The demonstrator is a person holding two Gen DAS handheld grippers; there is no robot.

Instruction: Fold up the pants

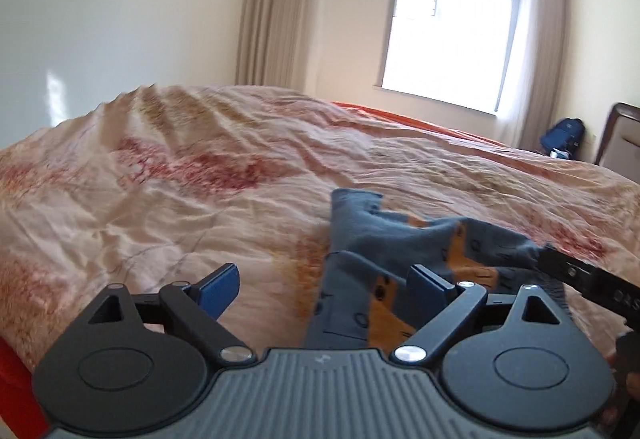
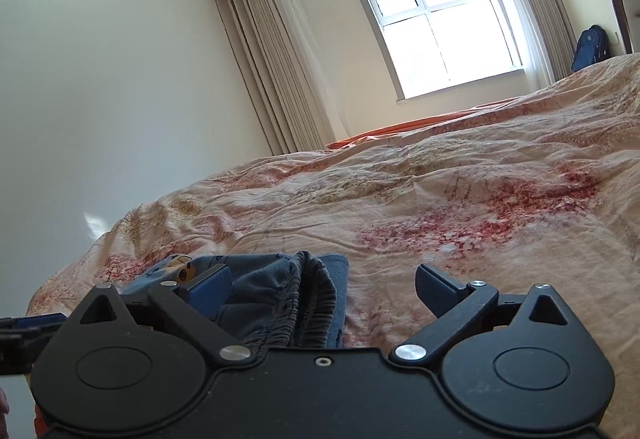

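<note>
Pants [image 1: 360,271]: one pair, blue-grey with orange patches, lying on the bed [image 1: 180,199] in a partly folded heap; in the left wrist view the long axis runs away from the camera and slightly right.

Left gripper [image 1: 326,285]: jaws apart, nothing clamped; the pants lie straight ahead and toward its right finger, cloth passing under the gap.

Right gripper [image 2: 324,291]: jaws wide apart, nothing clamped; the elastic waistband [image 2: 304,299] lies just ahead, toward its left finger, bare bed cover under the right finger.

Judgement: both grippers are near the pants; the right is nearer the waistband end.

Count: one pair of pants, two grippers, one bed, one window [image 2: 436,23], one blue backpack [image 2: 592,47].
</note>
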